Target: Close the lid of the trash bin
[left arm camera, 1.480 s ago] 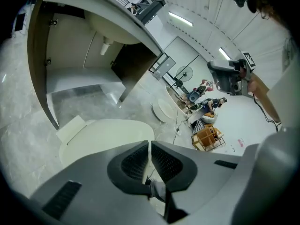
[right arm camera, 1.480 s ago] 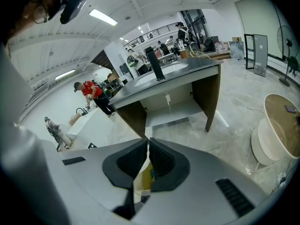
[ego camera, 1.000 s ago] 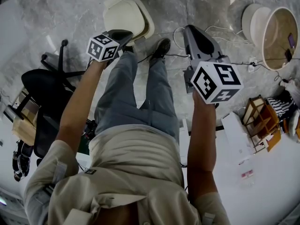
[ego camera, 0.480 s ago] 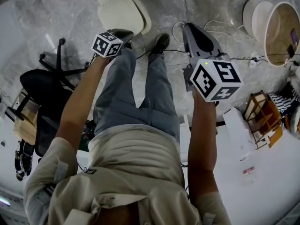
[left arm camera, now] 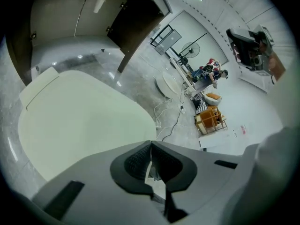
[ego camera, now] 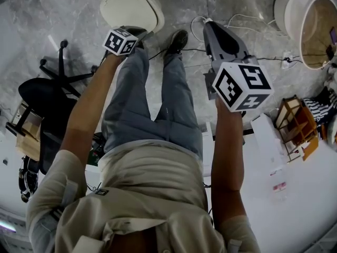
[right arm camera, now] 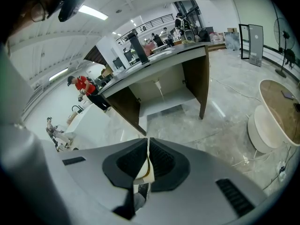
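Floor: grey marbled stone (ego camera: 79, 15), seen steeply from above in the head view. A black office chair (ego camera: 47, 96) stands at the left, and loose cables (ego camera: 197, 28) trail near the person's shoe (ego camera: 178, 38).
Trash bin: a cream bin on the floor at the top of the head view, just ahead of the person's feet.
Lid (ego camera: 129, 7): lies flat over the bin's opening, with no gap showing along the rim that faces the person.
Left gripper (ego camera: 138, 32): reaches out low at the near edge of the lid. Its jaws are together with nothing between them. In the left gripper view the lid fills the left half just beyond the tips, but whether they touch it cannot be told.
Right gripper (ego camera: 206, 22): held higher, well apart from the bin and over bare floor. Its jaws are pressed together and carry nothing.
Change over the last second: the bin and the tool at its rim have slid together toward the top left of the head view, so the shift is mostly the camera's. The lid lay just as flat a second ago.
Meaning for the task: judged done or nearly so. At most a last press to seat the lid may remain, then withdrawal.
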Available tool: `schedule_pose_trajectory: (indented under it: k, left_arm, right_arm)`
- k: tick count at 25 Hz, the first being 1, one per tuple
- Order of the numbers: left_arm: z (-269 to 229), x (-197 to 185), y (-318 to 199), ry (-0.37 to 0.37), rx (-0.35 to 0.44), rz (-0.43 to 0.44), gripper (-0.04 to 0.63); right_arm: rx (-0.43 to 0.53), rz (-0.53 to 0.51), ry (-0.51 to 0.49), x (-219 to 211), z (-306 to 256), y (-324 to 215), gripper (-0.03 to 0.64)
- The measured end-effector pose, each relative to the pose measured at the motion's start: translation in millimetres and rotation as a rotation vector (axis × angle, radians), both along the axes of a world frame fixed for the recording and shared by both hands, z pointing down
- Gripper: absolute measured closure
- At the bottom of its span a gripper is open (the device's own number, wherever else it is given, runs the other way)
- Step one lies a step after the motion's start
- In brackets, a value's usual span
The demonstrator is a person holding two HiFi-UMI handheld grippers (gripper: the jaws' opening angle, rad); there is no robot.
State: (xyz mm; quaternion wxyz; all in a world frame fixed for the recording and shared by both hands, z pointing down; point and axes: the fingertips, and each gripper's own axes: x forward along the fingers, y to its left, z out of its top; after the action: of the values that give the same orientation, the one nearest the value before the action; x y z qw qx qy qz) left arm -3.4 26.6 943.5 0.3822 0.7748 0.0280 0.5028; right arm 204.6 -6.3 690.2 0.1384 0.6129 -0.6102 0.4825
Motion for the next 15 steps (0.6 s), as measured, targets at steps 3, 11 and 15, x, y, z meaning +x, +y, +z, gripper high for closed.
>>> schedule_pose_trajectory:
  k: [3, 11, 15]
  left_arm:
    - [13, -1, 2, -0.021, 0.0, 0.001, 0.578]
    - [38, 2, 0, -0.05, -0.003, -0.004, 0.58]
    - [46, 4, 10, -0.059, -0.029, 0.011, 0.58]
  right_arm:
    - [-0.008, 0.001, -0.002, 1, 7, 4, 0.591]
    - [-0.013, 0.001, -0.001, 4, 14, 12, 0.591]
    - [-0.016, 0.003, -0.002, 3, 16, 17, 0.59]
